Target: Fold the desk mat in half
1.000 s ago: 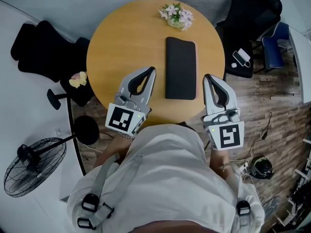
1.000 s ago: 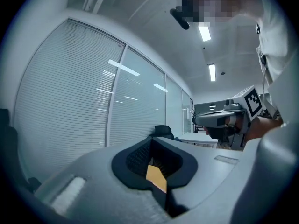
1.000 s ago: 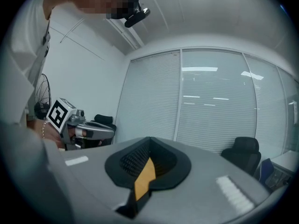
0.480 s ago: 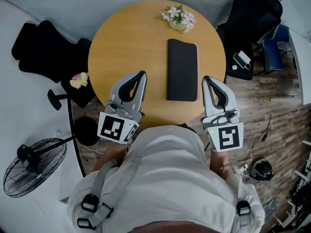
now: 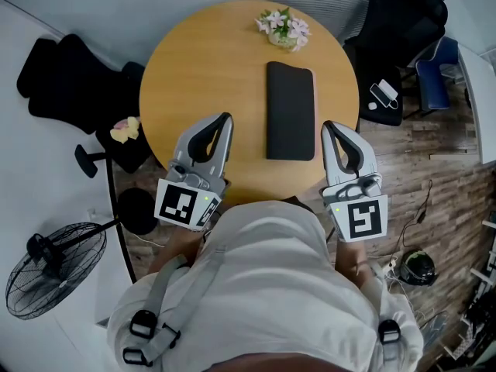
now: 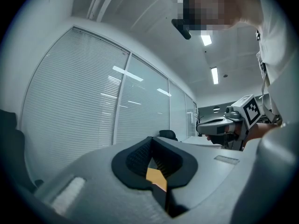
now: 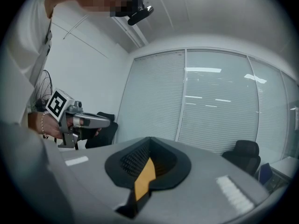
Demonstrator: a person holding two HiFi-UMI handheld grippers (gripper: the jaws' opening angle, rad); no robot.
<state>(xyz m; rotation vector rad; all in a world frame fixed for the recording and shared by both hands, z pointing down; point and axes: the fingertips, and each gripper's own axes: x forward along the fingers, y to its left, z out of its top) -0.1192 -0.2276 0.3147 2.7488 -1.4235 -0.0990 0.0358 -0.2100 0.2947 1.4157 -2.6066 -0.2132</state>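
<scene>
Two grippers, both clenched on nothing: left gripper (image 5: pixel 225 118) and right gripper (image 5: pixel 327 125) hover over the near edge of the round table (image 5: pixel 201 68), jaws pressed together in each gripper view. The desk mat (image 5: pixel 291 111) lies flat right of the table's middle, clear of both grippers. Its long sides run from the near edge toward the far edge, and its far end is near the flowers (image 5: pixel 285 28). It looks narrow, possibly already doubled; cannot tell. Likely light, thin and limp, sagging when lifted, with a grippy underside that drags on wood. Flat lie leaves little to pinch. Best hold: a near corner at each gripper, jaws sliding under the rim.
</scene>
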